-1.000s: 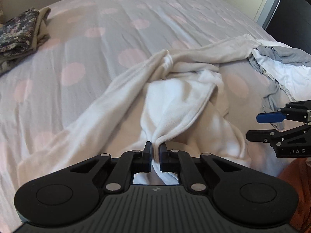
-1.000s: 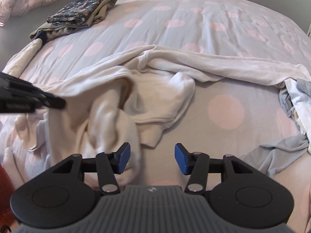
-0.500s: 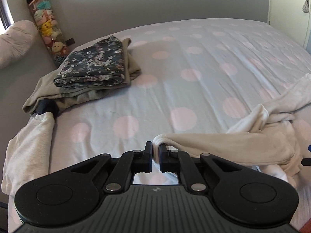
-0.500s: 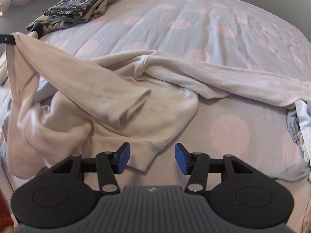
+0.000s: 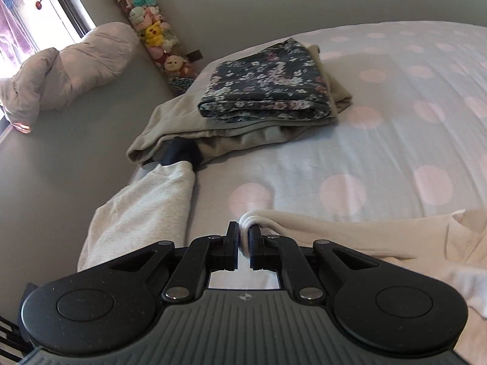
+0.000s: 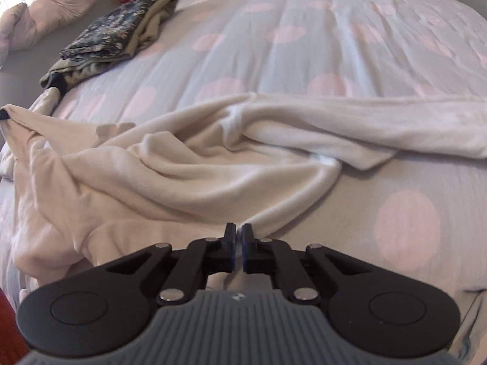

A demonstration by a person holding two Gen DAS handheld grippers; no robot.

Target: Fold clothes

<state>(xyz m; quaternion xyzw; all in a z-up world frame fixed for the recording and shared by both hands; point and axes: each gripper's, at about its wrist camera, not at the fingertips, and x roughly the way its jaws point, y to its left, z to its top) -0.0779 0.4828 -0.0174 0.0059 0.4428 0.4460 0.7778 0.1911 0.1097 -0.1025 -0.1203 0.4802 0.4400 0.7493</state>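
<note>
Now the big spotty bed point(image 6: 350, 45) holds a cream top point(image 6: 182, 164) crumpled mid-frame; the left gripper point(image 5: 243, 237) and right gripper point(image 6: 239, 234) each pinch an edge, likely to pull it flat next

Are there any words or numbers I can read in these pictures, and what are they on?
No, there are no words or numbers to read here.
The left gripper and the right gripper each bear only a tiny round mark on the grey body, not letters.
The folded floral cloth has a flower print, no writing.
The stuffed toys show no readable tags.
</note>
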